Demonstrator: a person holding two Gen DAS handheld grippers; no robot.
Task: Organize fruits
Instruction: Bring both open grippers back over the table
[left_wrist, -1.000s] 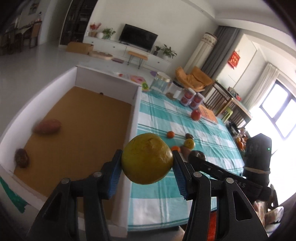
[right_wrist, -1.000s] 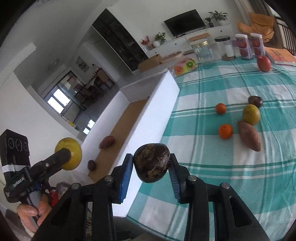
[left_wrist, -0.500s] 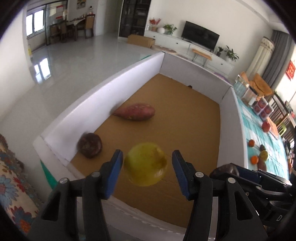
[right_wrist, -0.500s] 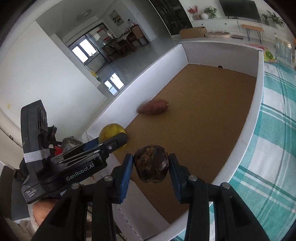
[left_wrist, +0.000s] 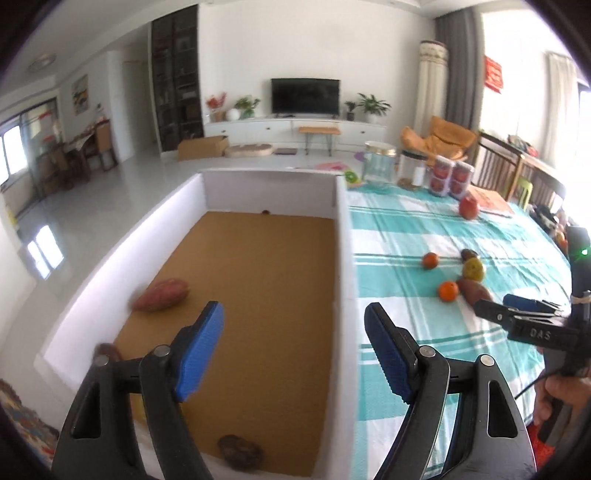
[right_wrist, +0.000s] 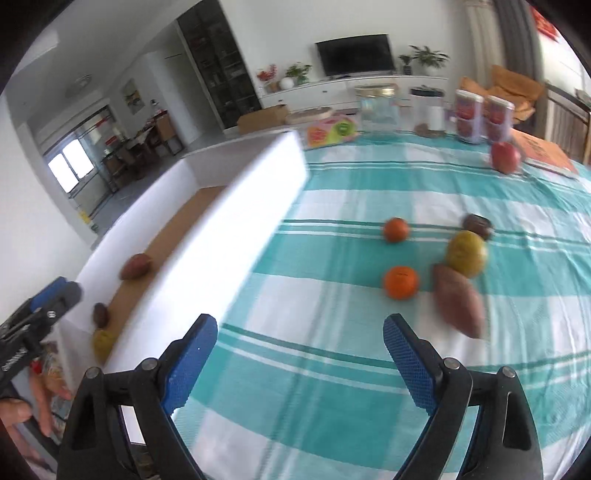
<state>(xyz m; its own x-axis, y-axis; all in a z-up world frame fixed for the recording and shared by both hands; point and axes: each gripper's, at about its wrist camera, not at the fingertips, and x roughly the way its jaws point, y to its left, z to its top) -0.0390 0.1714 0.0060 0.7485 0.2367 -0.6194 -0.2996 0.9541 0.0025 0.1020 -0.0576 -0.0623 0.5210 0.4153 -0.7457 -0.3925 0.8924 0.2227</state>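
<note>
My left gripper is open and empty above the near end of the white box with a brown floor. In the box lie a sweet potato, a dark fruit by the left wall and another dark fruit at the near edge. My right gripper is open and empty over the checked cloth. On the cloth lie two oranges, a yellow-green fruit, a sweet potato, a dark fruit and a red apple. A yellow fruit shows in the box's near corner.
Jars and cans stand at the table's far end, with an orange book beside them. The box wall separates the box from the cloth. The right gripper shows in the left wrist view at the right.
Both grippers have opened and let go: the yellow fruit and the dark fruit now lie in the box. The right gripper has swung back over the cloth.
</note>
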